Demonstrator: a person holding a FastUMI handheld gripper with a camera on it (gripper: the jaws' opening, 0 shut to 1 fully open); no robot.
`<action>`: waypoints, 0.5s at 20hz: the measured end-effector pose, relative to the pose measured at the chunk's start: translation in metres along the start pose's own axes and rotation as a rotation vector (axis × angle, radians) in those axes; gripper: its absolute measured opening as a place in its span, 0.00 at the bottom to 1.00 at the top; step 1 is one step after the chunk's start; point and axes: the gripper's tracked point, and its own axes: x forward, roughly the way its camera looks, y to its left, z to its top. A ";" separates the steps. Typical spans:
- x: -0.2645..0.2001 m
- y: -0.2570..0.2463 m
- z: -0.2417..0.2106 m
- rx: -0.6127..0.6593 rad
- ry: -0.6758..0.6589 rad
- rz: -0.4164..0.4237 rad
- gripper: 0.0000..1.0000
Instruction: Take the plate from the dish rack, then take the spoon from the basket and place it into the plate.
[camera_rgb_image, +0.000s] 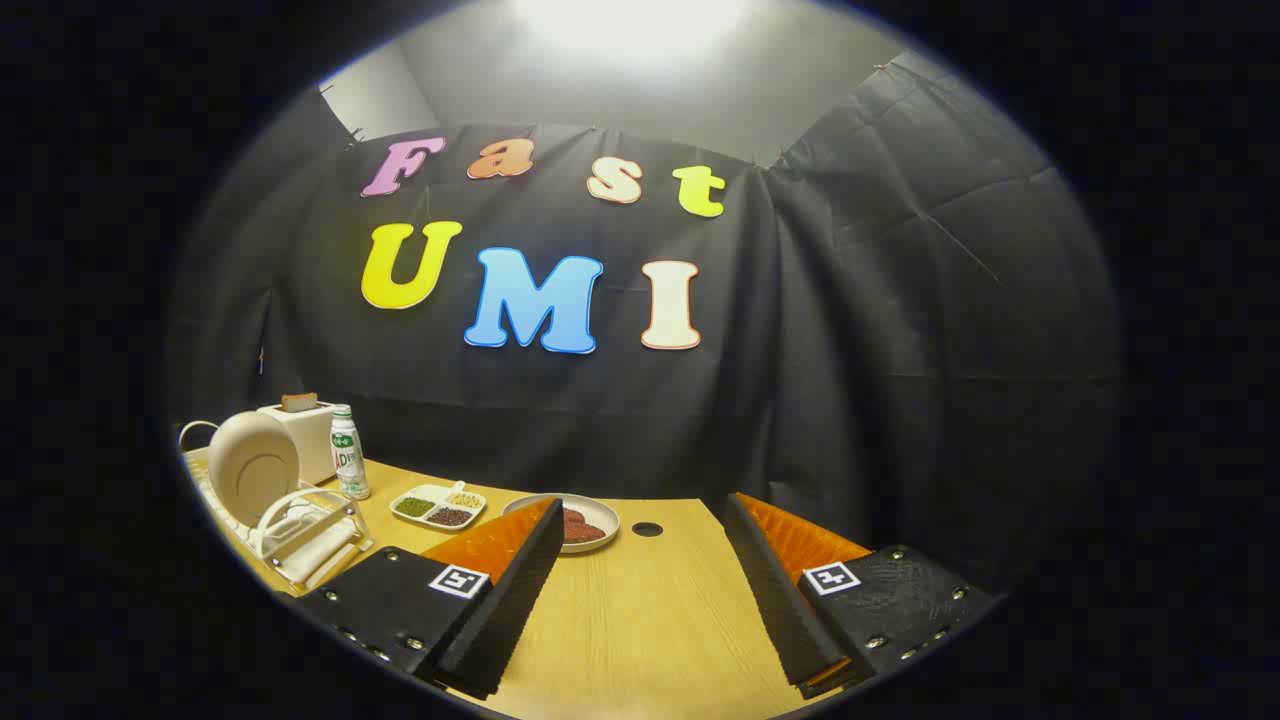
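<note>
A cream plate (252, 467) stands on edge in a white dish rack (300, 535) off to the left of my fingers. My gripper (640, 570) is open over the wooden table (650, 620), with nothing between its fingers. The rack and the plate lie left of the left finger (500, 600), apart from it. A clear compartment at the rack's front (315, 545) holds something pale that I cannot make out.
Behind the rack stand a white toaster (300, 435) and a small bottle (349, 455). A divided dish of beans (437, 506) and a shallow plate of red-brown food (580, 522) lie just beyond the left finger. A dark hole (647, 528) sits in the tabletop near the wall.
</note>
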 end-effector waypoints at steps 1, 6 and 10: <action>-0.012 0.011 0.008 0.008 0.008 -0.006 0.99; -0.064 0.071 0.034 0.011 0.045 0.005 0.99; -0.092 0.127 0.045 0.028 0.072 0.052 0.99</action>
